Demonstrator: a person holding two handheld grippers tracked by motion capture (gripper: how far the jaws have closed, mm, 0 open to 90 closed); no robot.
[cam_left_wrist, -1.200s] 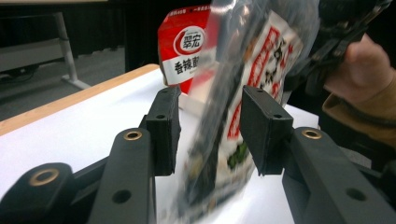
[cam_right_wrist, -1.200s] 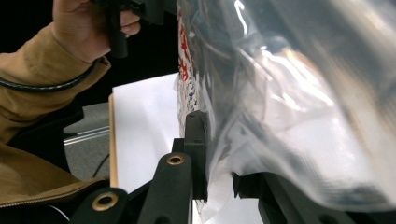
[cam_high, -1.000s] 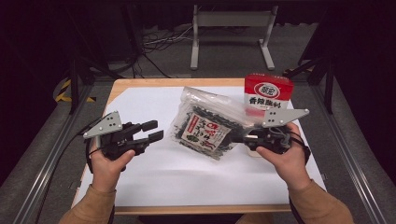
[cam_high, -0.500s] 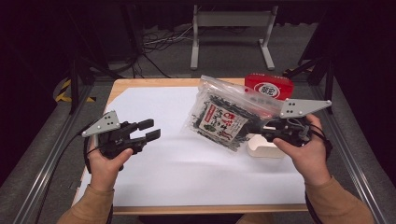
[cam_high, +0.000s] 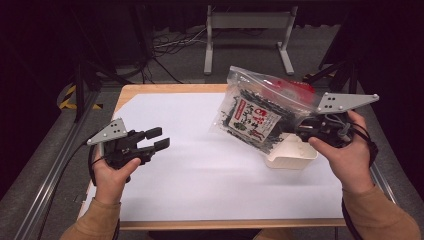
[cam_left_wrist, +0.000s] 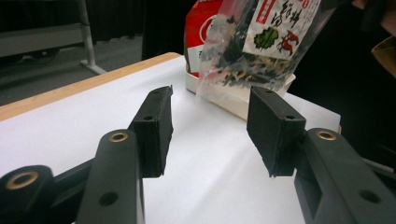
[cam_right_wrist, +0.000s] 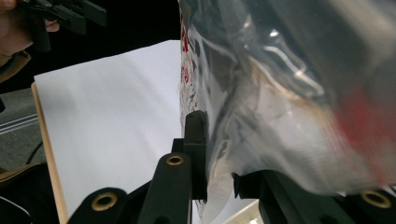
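Pinching the edge of a clear plastic bag (cam_high: 257, 117), your right gripper (cam_high: 300, 134) has its jaws pressed onto the film, and in the right gripper view the bag's (cam_right_wrist: 280, 93) crinkled plastic runs down between the two black jaws. You hold that bag up off the table, tilted, with its lower corner hanging over a white tray (cam_high: 292, 155) that sits on the right part of the white sheet (cam_high: 200, 170). Inside the bag is a dark packet with a white and red printed label (cam_high: 252, 117). A red and white package (cam_left_wrist: 203, 28) stands just behind the bag, at the far side of the tray, and you can see the red of it through the plastic in the high view.

Your left gripper (cam_high: 157, 140) sits well apart from all this, low over the left side of the sheet, pointing toward the bag. Its jaws are spread with nothing between them, and they have just been opening. In the left gripper view its two pads (cam_left_wrist: 156, 126) frame bare white paper, with the bag (cam_left_wrist: 261, 42) and the tray (cam_left_wrist: 233, 100) beyond them.

The sheet covers a wooden table (cam_high: 165, 89), whose edge shows along the far side.
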